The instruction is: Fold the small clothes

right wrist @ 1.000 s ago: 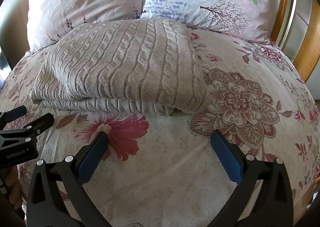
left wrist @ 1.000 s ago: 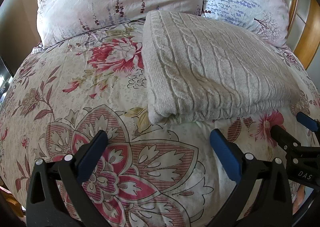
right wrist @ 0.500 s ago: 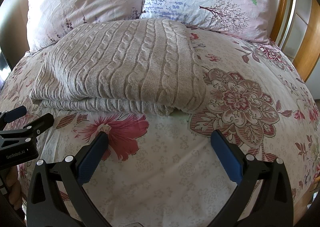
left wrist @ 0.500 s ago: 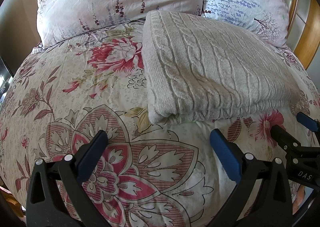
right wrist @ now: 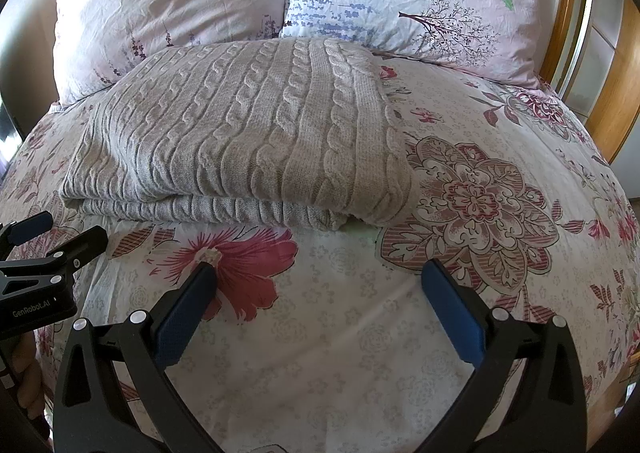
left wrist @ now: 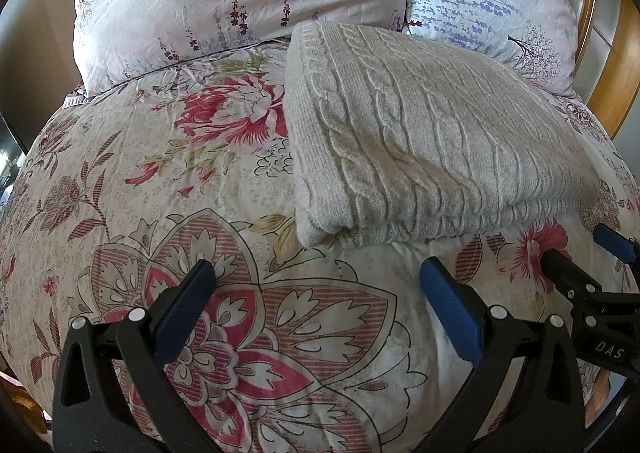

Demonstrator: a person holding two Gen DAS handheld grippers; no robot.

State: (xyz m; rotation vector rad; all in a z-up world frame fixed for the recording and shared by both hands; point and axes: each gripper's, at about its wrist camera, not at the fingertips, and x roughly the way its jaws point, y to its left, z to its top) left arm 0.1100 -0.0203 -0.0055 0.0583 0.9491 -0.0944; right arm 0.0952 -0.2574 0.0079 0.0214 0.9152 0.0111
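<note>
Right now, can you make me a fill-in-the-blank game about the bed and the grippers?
1. The folded sweater lies on the floral ____.
2. Both the left gripper and the right gripper are ____.
3. Behind the sweater lean ____ pillows.
4. The gripper pads are coloured ____.

Missing words: duvet; open; two; blue

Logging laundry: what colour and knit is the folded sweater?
Light grey cable knit sweater; clearest in right wrist view.

Home bedroom: floral duvet [left wrist: 168, 181], pillows [right wrist: 168, 9], wooden headboard [right wrist: 616, 101].
</note>
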